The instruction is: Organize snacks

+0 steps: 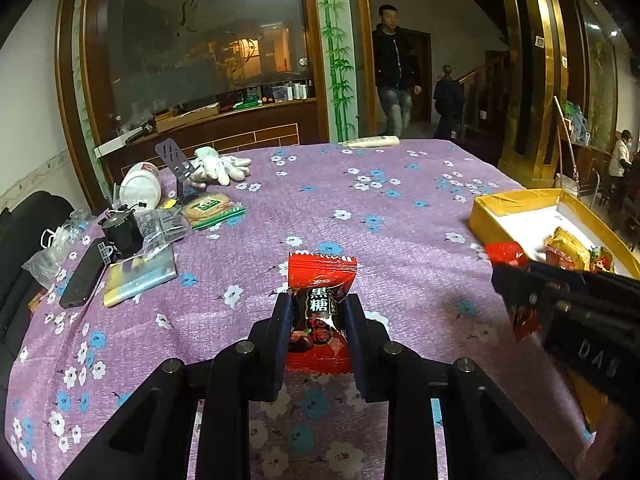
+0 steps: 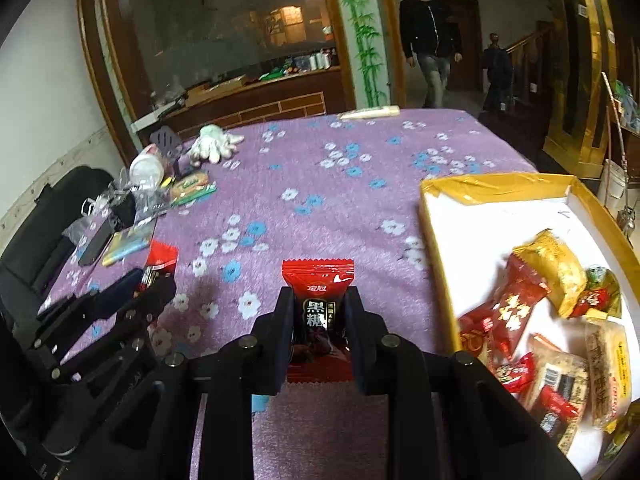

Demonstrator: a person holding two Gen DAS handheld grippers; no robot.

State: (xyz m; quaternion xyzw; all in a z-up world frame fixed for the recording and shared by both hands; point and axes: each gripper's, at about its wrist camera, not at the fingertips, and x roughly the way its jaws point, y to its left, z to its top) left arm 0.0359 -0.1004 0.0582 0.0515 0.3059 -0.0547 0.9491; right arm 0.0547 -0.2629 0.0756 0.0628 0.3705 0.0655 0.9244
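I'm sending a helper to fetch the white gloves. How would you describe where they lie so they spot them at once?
Start from the purple flowered tablecloth and look to its far left corner, where the clutter sits. The white gloves lie crumpled there beside an upright dark slotted stand, behind the green-edged biscuit pack; they are the only soft fabric thing there.

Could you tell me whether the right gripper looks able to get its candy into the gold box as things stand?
Probably yes: the right gripper, shut on its candy, has the open-topped box just beside it, with only bare cloth between.
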